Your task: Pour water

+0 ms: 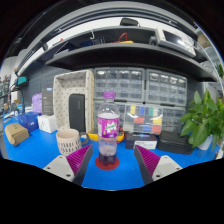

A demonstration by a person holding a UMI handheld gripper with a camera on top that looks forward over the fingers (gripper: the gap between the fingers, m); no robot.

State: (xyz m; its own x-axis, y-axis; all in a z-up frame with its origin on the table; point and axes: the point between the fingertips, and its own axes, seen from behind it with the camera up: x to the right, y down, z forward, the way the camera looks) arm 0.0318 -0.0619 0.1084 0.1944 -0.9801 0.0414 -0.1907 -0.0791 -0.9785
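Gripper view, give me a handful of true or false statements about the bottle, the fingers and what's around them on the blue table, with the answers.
1. The bottle stands upright on a red coaster. True.
2. The gripper is shut on the bottle. False: the fingers are open, and the bottle stands just ahead of them, in line with the gap.
3. The bottle has a purple label. True.
4. A leafy green plant stands to the left of the bottle. False: it is off to the right.
5. The table is covered in red. False: its surface is blue.
6. A small woven basket sits left of the bottle. True.
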